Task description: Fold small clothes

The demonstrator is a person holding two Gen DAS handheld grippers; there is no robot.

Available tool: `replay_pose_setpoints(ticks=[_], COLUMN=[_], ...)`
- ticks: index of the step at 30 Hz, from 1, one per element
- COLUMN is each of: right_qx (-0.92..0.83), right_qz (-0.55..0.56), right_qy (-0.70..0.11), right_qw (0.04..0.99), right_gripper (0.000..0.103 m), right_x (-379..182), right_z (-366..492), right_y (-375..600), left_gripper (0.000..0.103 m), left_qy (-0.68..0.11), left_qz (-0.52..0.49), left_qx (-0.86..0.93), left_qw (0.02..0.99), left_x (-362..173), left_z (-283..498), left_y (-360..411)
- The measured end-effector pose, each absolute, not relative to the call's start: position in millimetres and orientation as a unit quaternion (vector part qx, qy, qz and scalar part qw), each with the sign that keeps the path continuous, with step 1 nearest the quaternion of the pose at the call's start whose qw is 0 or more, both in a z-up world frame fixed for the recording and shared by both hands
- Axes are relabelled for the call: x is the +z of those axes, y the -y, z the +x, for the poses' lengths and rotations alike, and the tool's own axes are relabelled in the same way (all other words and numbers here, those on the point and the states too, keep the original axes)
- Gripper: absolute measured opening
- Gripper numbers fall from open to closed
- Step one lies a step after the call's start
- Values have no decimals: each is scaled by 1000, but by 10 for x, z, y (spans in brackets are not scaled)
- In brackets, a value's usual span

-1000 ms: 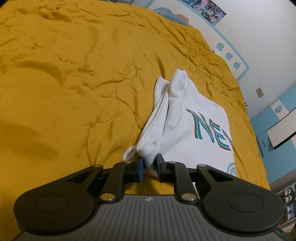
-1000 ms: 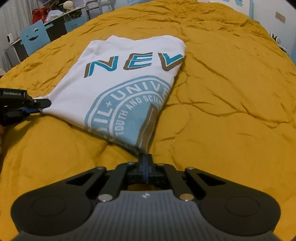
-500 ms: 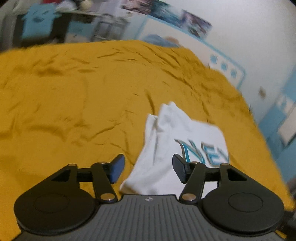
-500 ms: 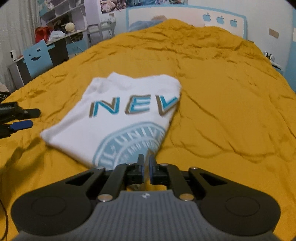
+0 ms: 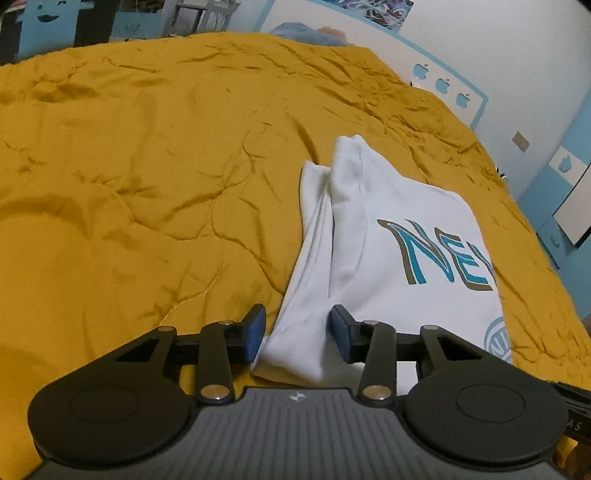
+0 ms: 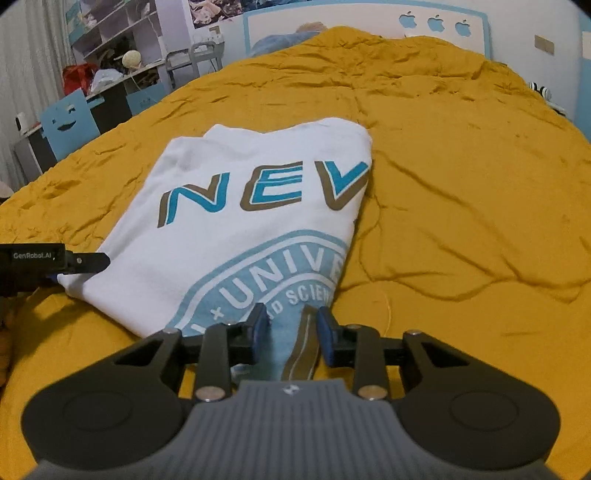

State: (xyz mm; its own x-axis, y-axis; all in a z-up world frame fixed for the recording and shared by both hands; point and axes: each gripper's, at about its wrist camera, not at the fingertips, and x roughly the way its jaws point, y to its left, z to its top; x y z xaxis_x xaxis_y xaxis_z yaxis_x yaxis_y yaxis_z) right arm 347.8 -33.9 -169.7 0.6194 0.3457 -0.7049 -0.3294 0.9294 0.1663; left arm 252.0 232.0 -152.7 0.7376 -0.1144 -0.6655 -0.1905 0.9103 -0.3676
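A white T-shirt [image 5: 388, 229] with teal and brown lettering lies folded lengthwise on the mustard bedspread [image 5: 147, 166]. Its left corner lies between the jaws of my left gripper [image 5: 297, 332], which are closing; the blue pads stand apart from the cloth. In the right wrist view the shirt [image 6: 240, 177] shows its round crest. The crest's near corner lies between the opening jaws of my right gripper [image 6: 291, 332], and the pads do not press on it. The left gripper [image 6: 79, 269] shows at the shirt's left corner.
The bedspread [image 6: 461, 203] is wrinkled all around the shirt. A white headboard with apple cutouts [image 6: 436, 22] stands at the far end. A cluttered desk and shelves [image 6: 110, 81] and a blue chair back with a face [image 6: 66, 118] are off the bed's left side.
Both grippers were shut on the shirt's near corners a second ago. The left one opened wide and has narrowed a little; the right one has just opened. The shirt now rests flat.
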Motion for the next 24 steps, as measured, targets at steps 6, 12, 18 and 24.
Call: replay_pose_setpoints(ticks=[6,12,18,24], right_qx=[187,178,180,159], right_qz=[17,37,83,126], right_qy=[-408,-425,-417,-413], right_qw=[893,887,887,888], right_gripper=[28,40,58,70], right_x=[-1699,-1520,-1330,-1285], right_z=[3569,3661,3761,4033], right_y=[333,376,506,637], left_gripper=[52,63,68,75], left_qy=[-361,-319,-305,-308], left_qz=[-209,-228,-250,-289], left_qx=[25,0,-25,-39], left_qw=[909,920,918,906], left_x=[-1414,-1108,-972,-1071], left_z=[2511,2510,2737,2991], left_y=[-2313,-2380,-2536,-2713])
